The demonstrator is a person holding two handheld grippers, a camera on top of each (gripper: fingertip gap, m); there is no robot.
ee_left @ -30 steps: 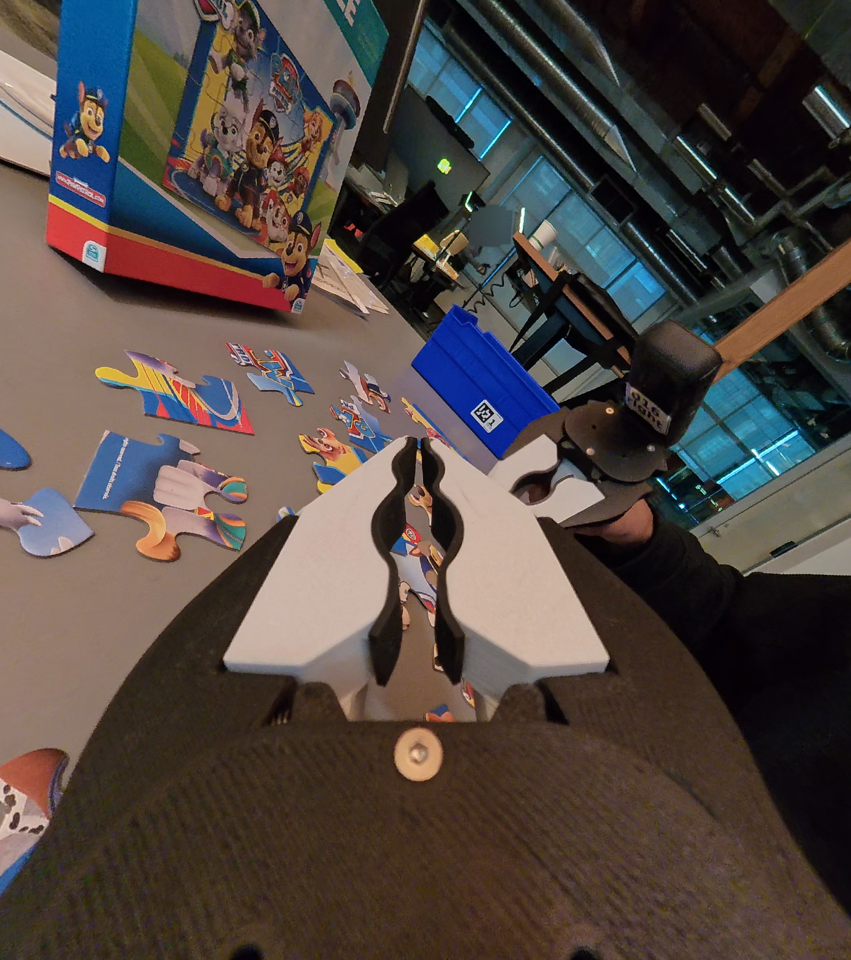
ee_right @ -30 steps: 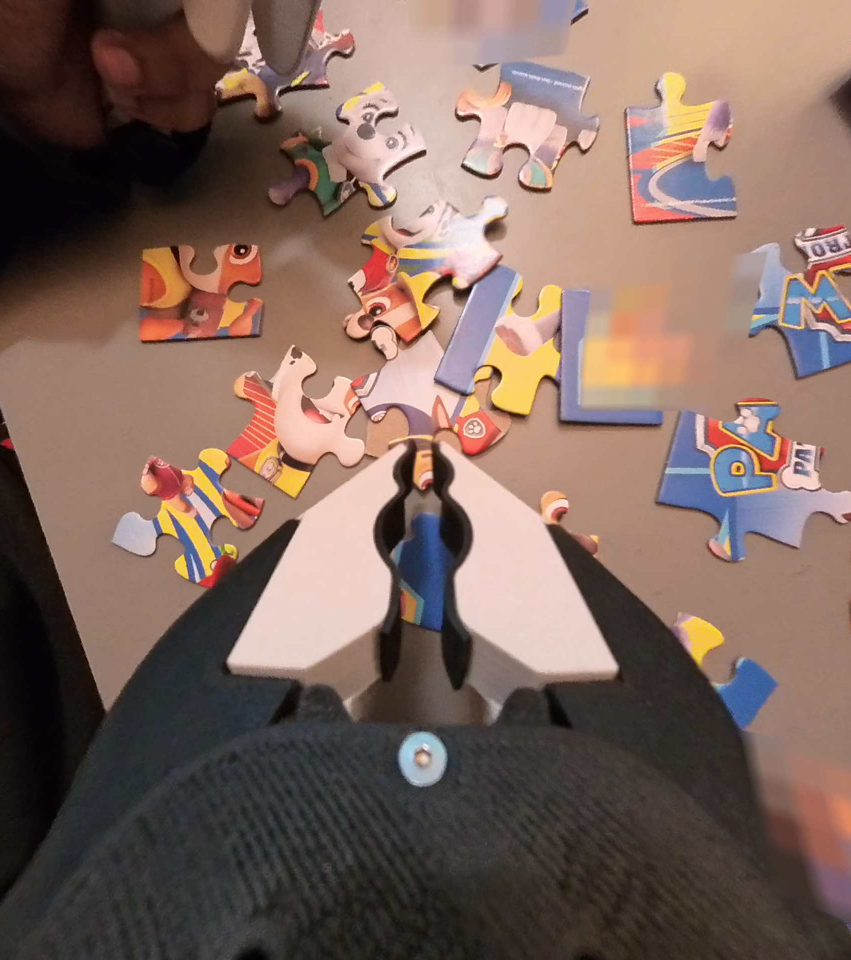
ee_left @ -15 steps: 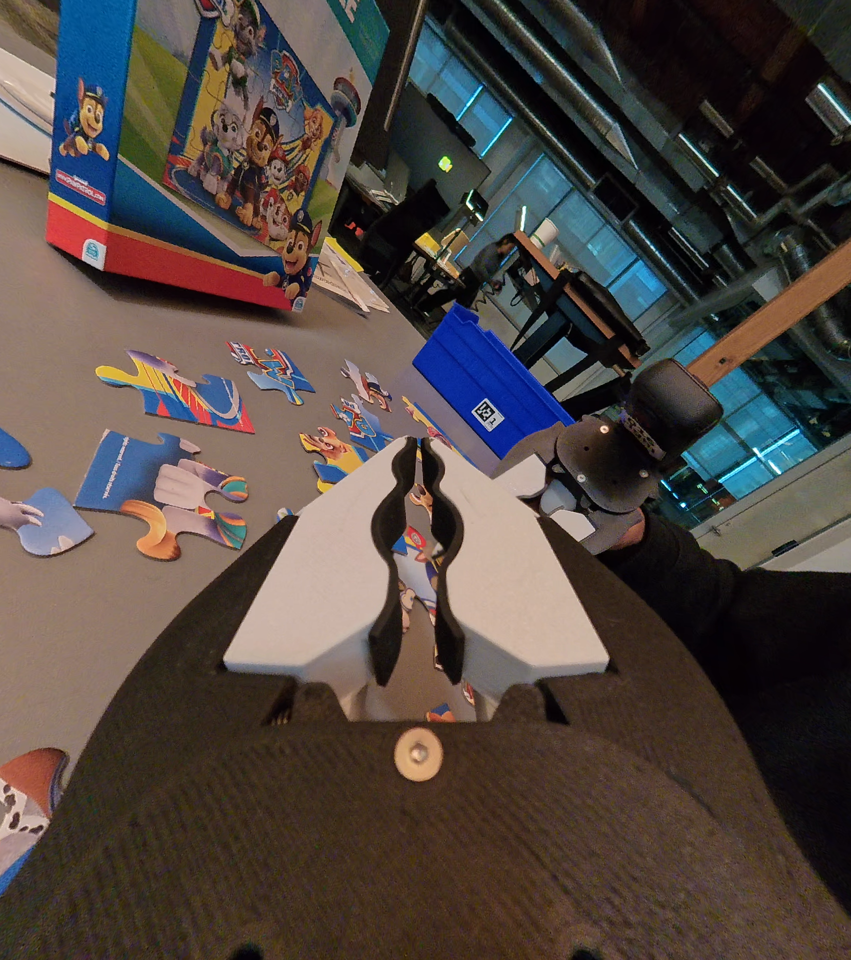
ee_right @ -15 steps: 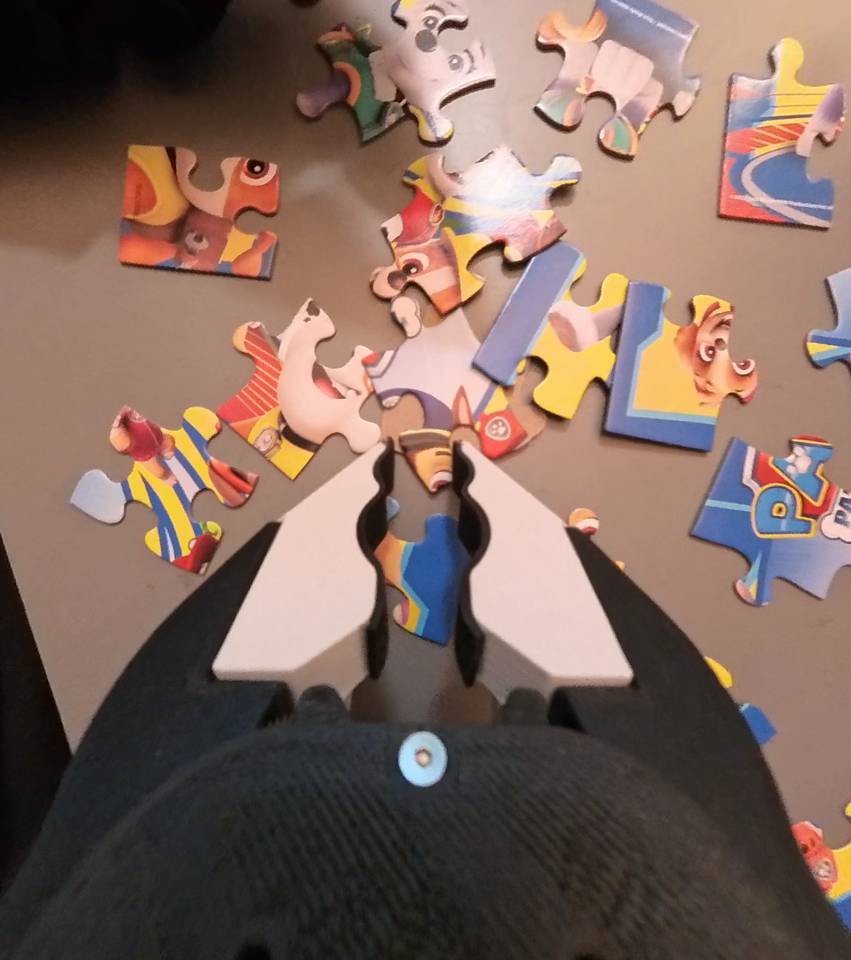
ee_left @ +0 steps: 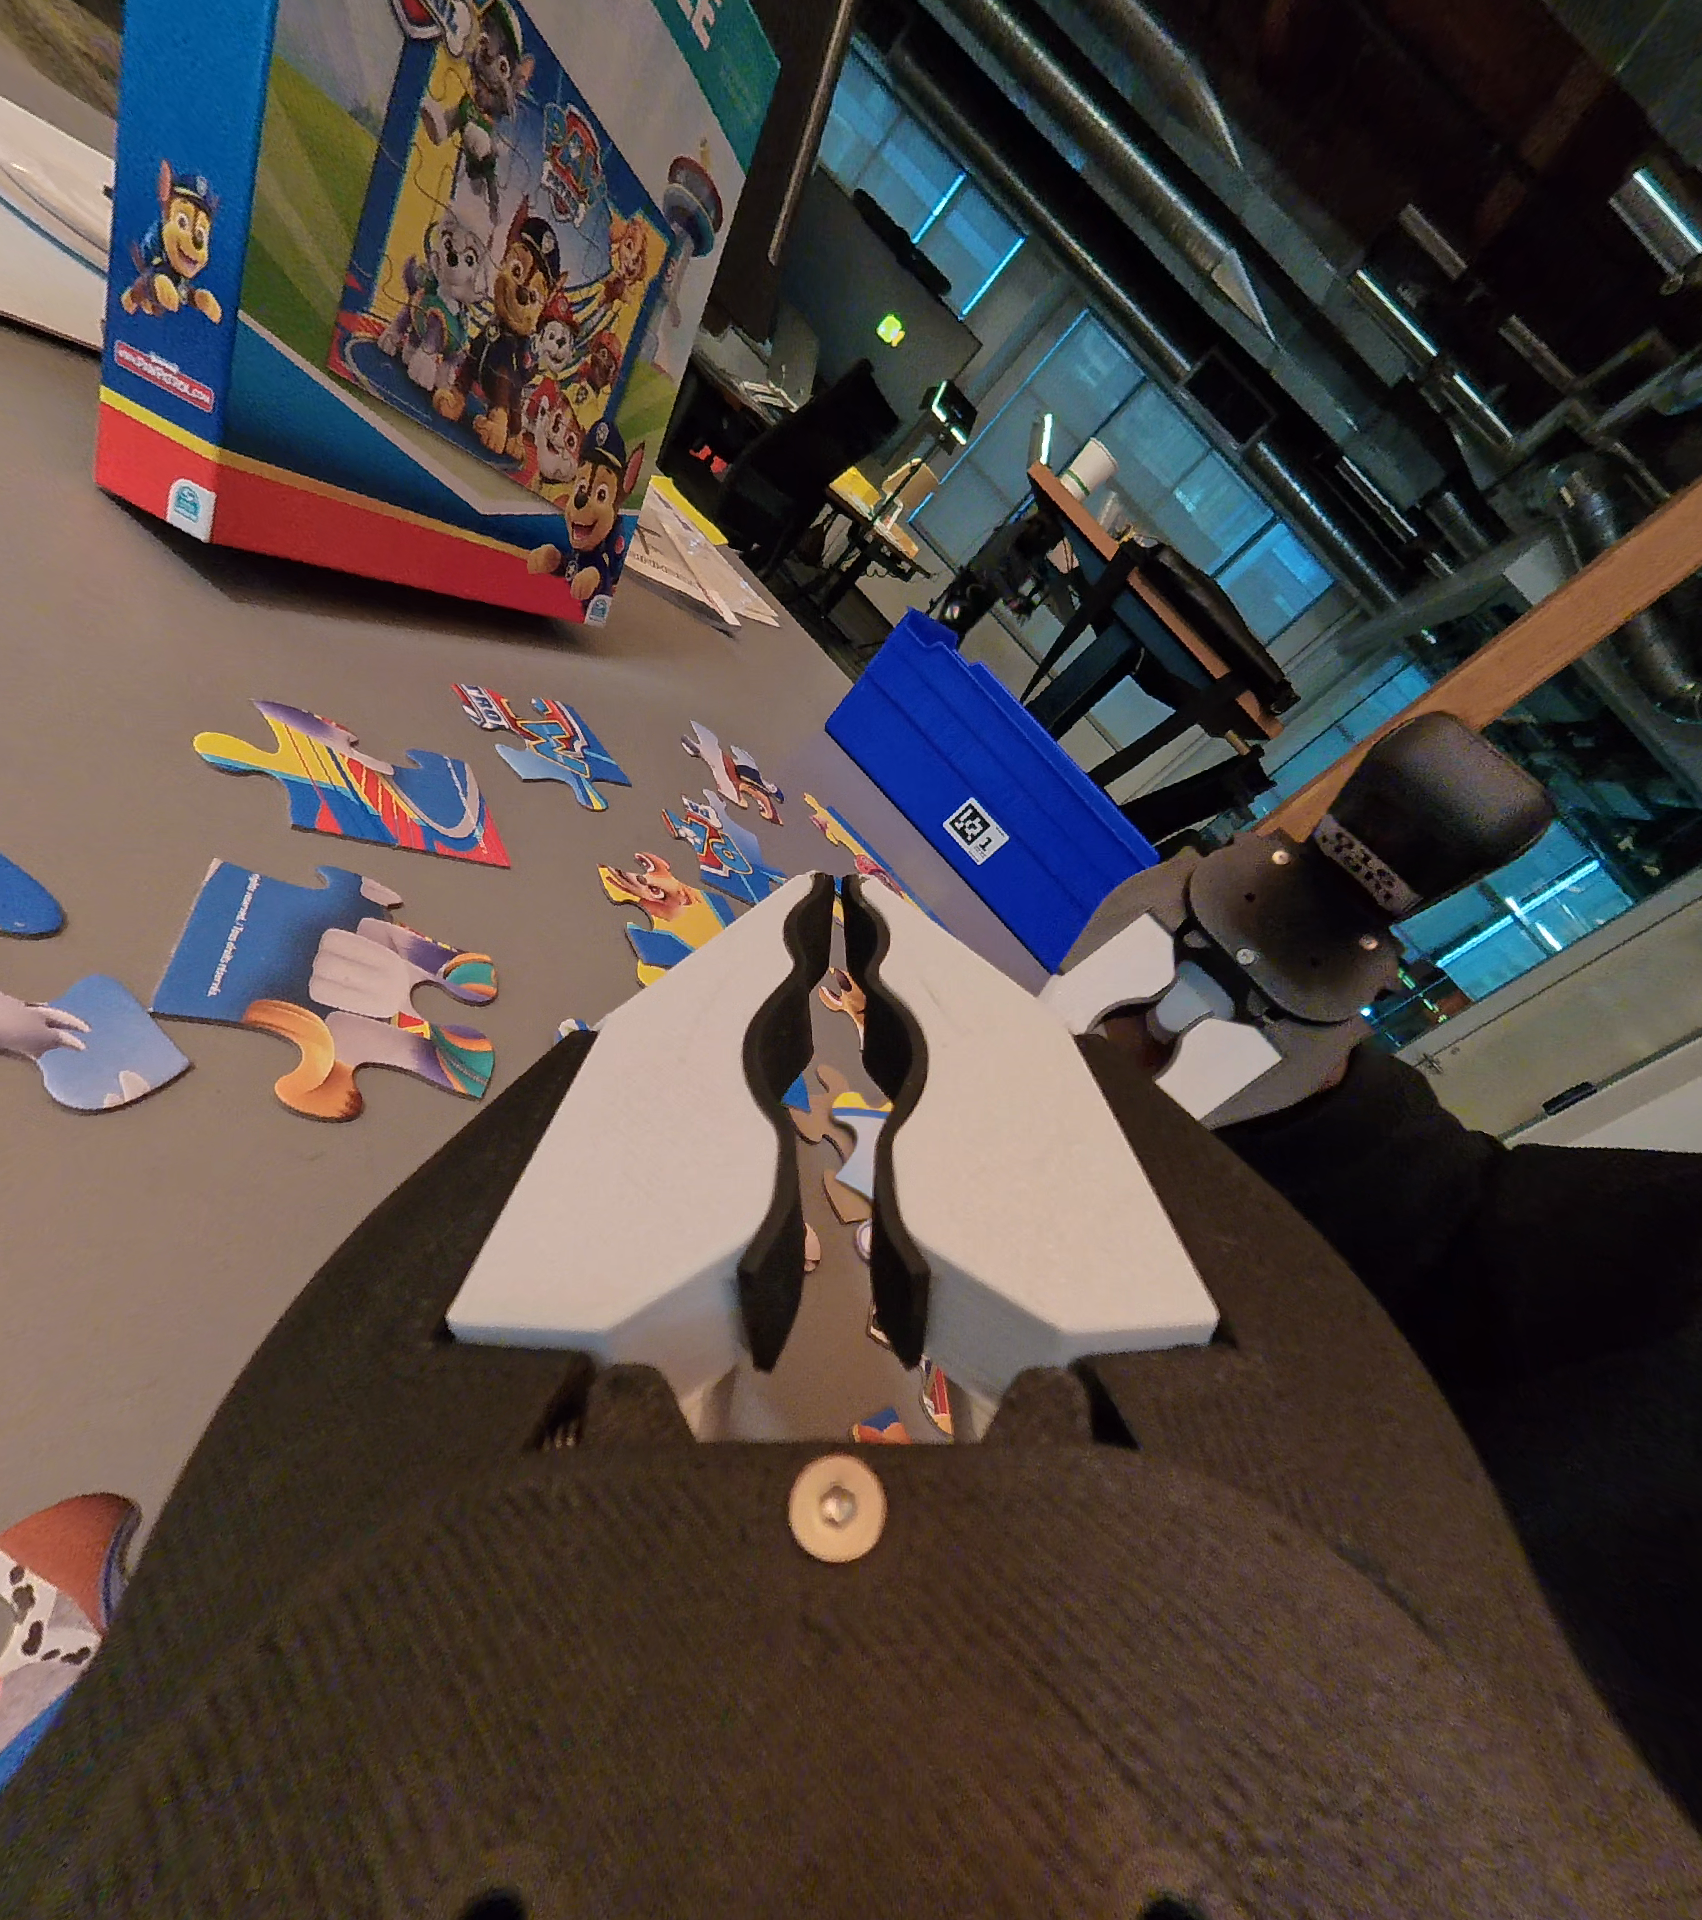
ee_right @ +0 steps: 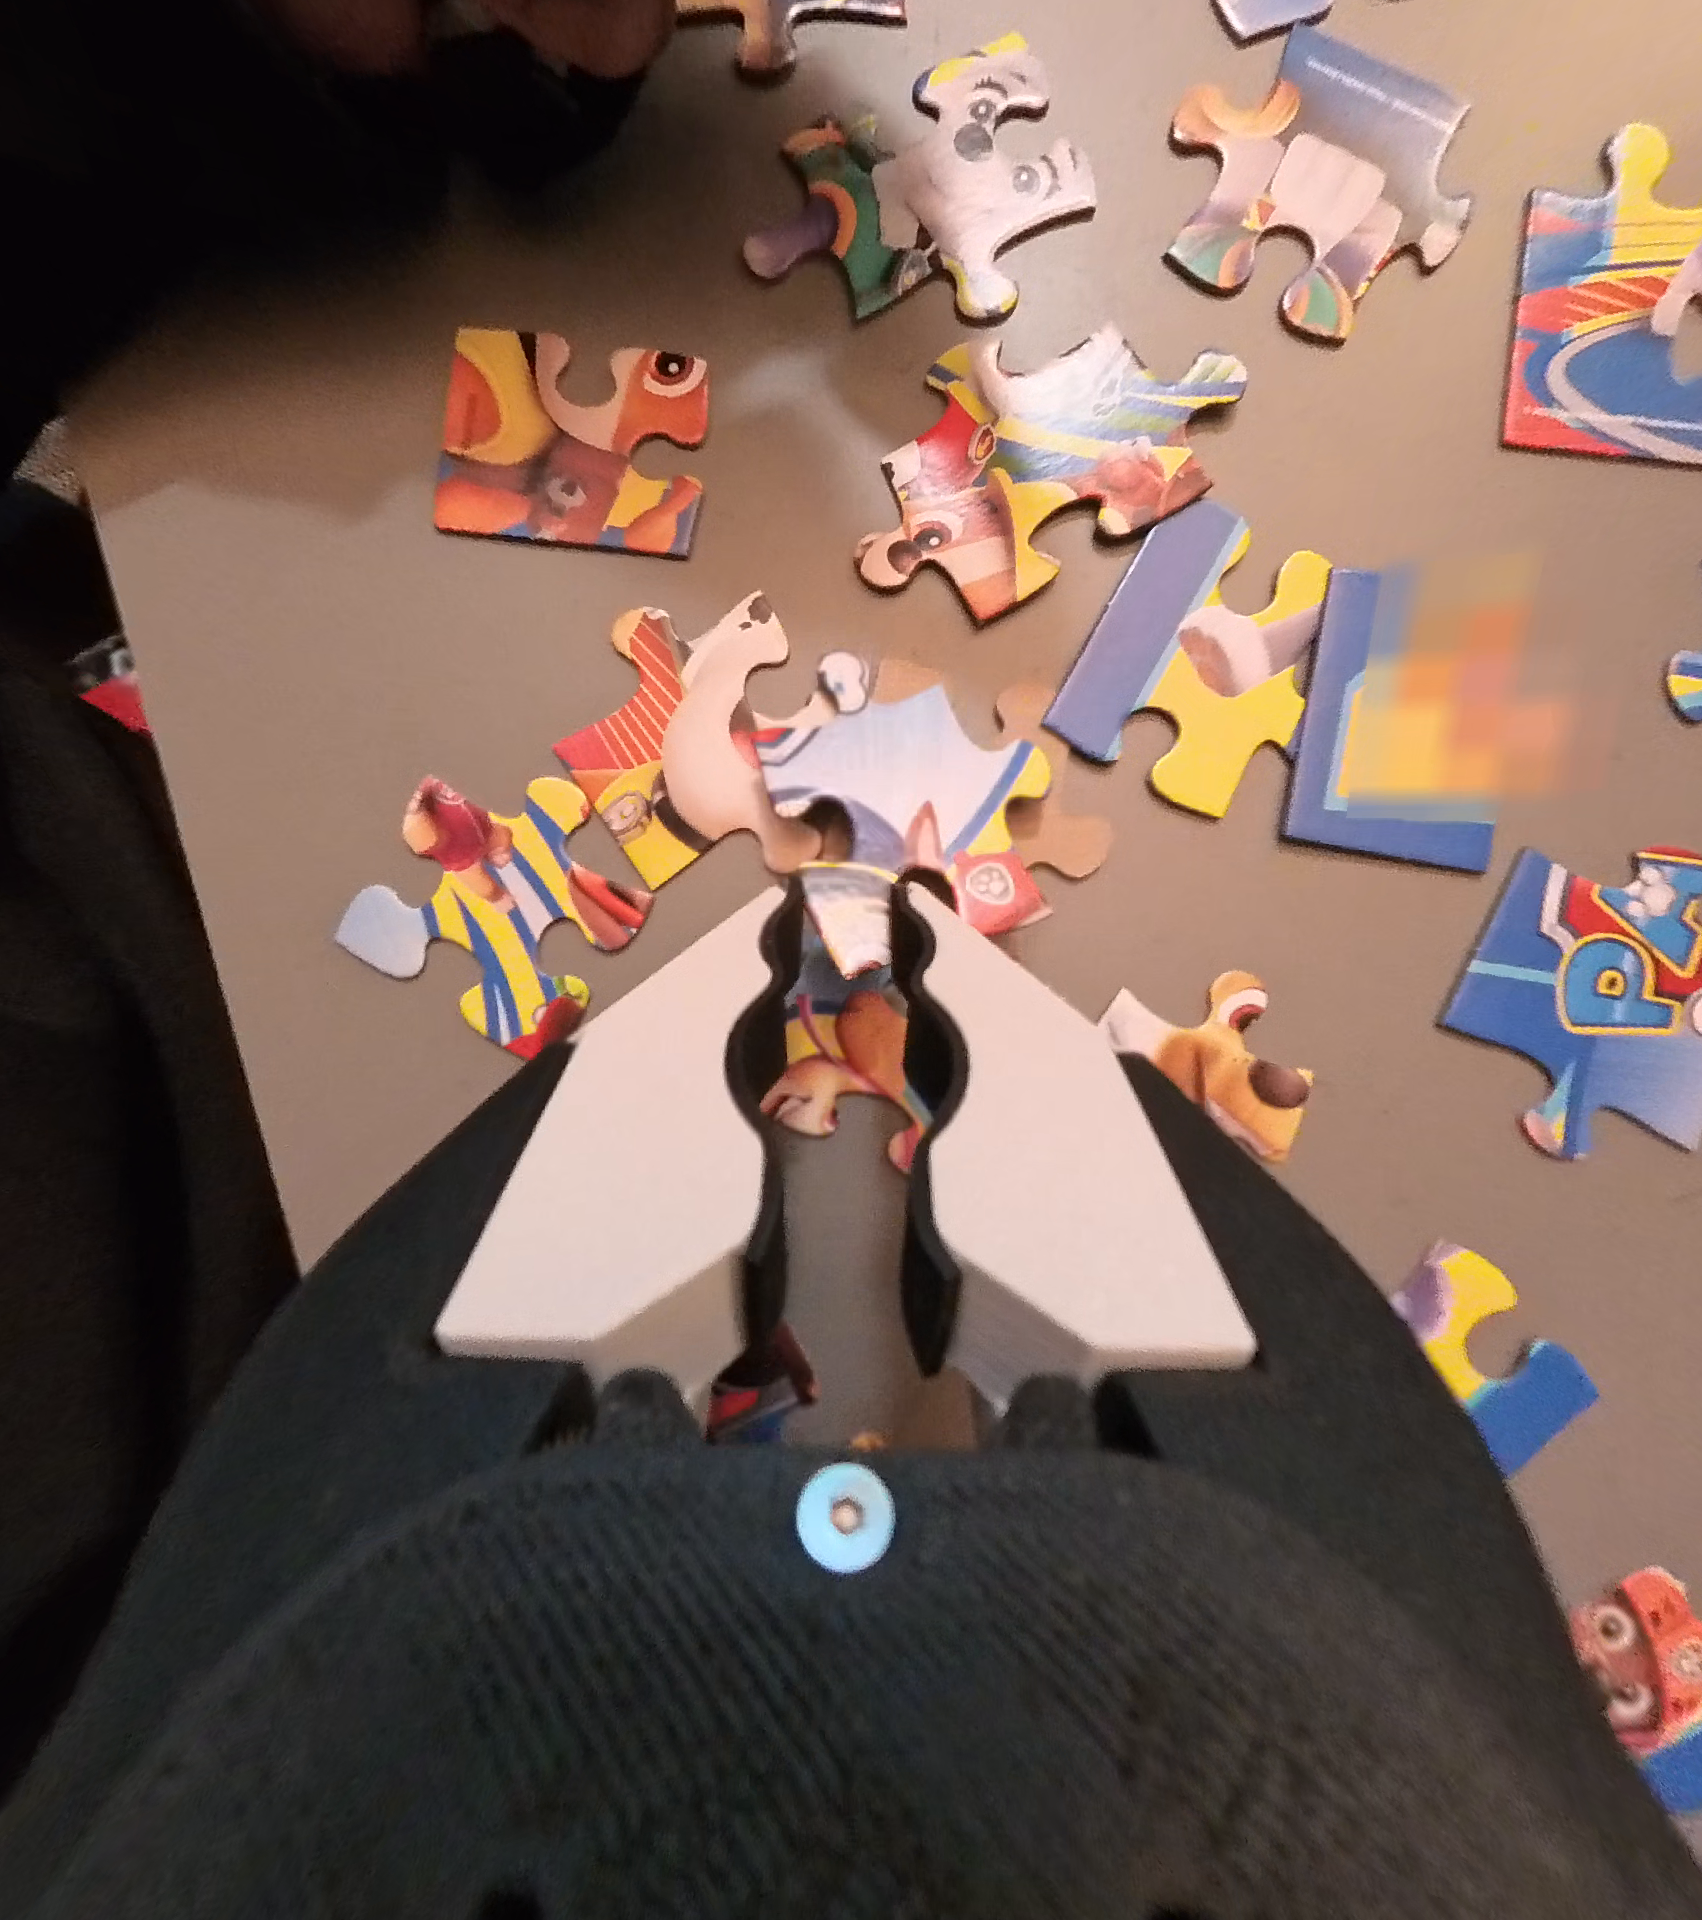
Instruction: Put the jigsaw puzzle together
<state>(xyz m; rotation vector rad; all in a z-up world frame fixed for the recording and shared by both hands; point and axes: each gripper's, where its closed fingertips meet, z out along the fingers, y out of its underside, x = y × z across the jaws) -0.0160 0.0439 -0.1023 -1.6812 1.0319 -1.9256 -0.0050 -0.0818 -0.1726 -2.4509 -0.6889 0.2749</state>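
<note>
We see the right gripper [ee_right: 847,904] pointing steeply down at the grey counter [ee_right: 307,644], near its left edge. Its fingers are partly closed on a small pale puzzle piece [ee_right: 842,920] with a yellow rim. The piece stands tilted between the tips, and its two sides appear to touch the black pads. Its long axis runs along the fingers, narrowing toward the wrist. Just beyond the tips lies a light-blue piece [ee_right: 909,790] with a red badge, overlapping its neighbours. The left gripper [ee_left: 834,883] hovers farther off with its fingers closed and nothing between them. It points toward a blue bin [ee_left: 982,800] and a puzzle box [ee_left: 431,312].
</note>
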